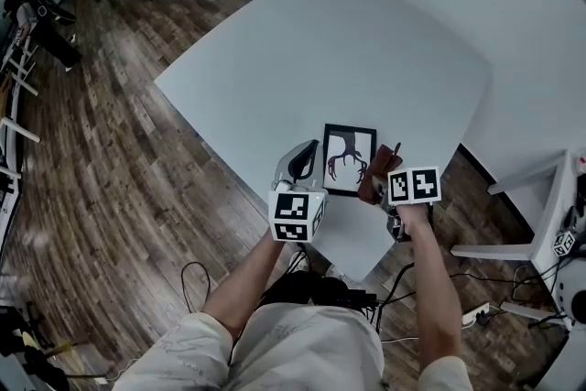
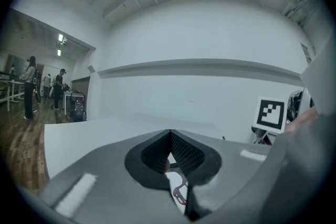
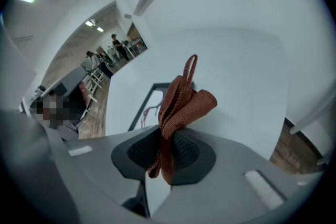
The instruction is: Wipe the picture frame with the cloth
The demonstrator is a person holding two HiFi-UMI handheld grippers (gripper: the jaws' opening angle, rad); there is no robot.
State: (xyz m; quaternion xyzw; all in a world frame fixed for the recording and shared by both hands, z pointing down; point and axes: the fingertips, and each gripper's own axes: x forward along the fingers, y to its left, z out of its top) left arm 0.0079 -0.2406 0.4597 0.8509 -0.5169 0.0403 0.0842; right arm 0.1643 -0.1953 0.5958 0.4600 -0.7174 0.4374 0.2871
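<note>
1. Picture frame (image 1: 349,159): lies flat on the desk (image 1: 320,50) near its front edge, between your two tongs.
2. Right tongs (image 3: 167,140): clamped on the bunched rust-brown cloth (image 3: 181,99), by the frame's right side.
3. Left tongs (image 2: 169,136): tips closed together with nothing pinched, at the frame's left edge.
4. Progress: you have the cloth in hand. The wiping itself appears still to do.

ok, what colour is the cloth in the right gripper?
The cloth is rust-brown with a ribbed weave; it shows best in the right gripper view.
</note>
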